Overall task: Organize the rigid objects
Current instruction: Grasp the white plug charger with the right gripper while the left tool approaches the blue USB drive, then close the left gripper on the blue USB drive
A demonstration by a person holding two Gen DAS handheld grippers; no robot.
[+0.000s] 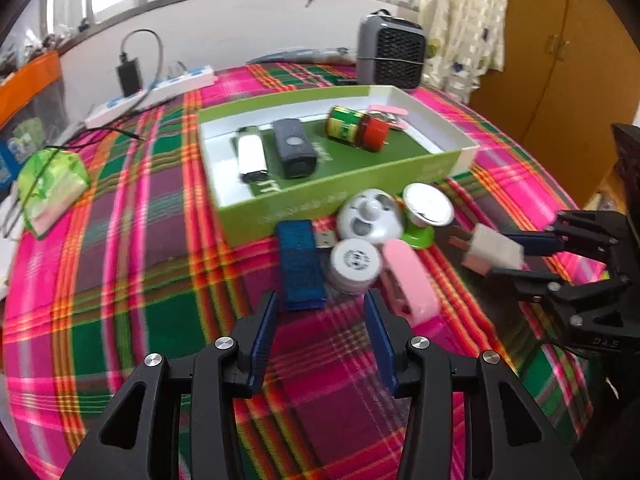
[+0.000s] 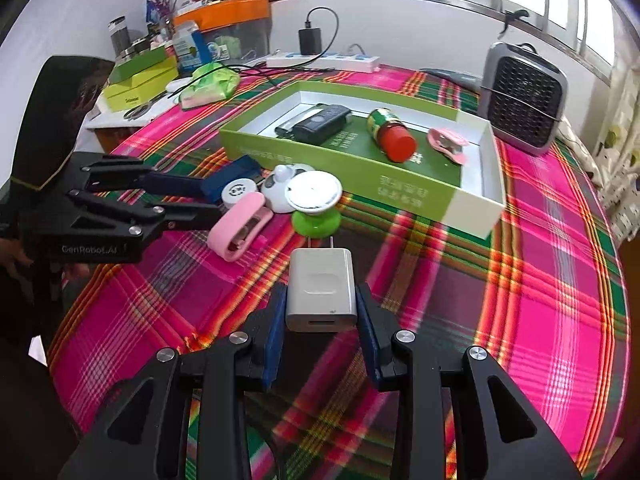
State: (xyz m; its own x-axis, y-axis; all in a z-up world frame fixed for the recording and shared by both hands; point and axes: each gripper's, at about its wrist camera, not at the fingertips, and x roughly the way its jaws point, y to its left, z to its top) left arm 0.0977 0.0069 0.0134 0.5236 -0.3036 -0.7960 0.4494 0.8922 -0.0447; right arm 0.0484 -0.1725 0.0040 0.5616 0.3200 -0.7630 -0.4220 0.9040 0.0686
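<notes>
A plaid cloth (image 2: 540,280) hides the whole surface, so what lies beneath cannot be made out. On it, toward the far edge, sits the green box (image 2: 320,160), an open tray; the black case (image 2: 320,122) inside covers most of a white device beside it, and only from the left wrist view does that white device (image 1: 252,154) show fully. A red-capped bottle (image 2: 390,134) lies on its side in the tray, with a pink clip (image 2: 446,142) near the tray's far right corner, too blurred to read.

Against the tray's near wall a cluster sits: a blue wallet (image 1: 300,264), a pink stapler (image 2: 240,228), a white round device (image 1: 370,214), a small white tub (image 1: 354,262) and a green-footed mirror (image 2: 316,196) (its stem hidden by the disc).

The right gripper (image 2: 322,304) pinches the white charger (image 2: 322,292) by its sides, above the cloth near the front edge, prongs pointing away. The left gripper (image 1: 320,304) stands spread with nothing between its pads, just short of the wallet and tub.
</notes>
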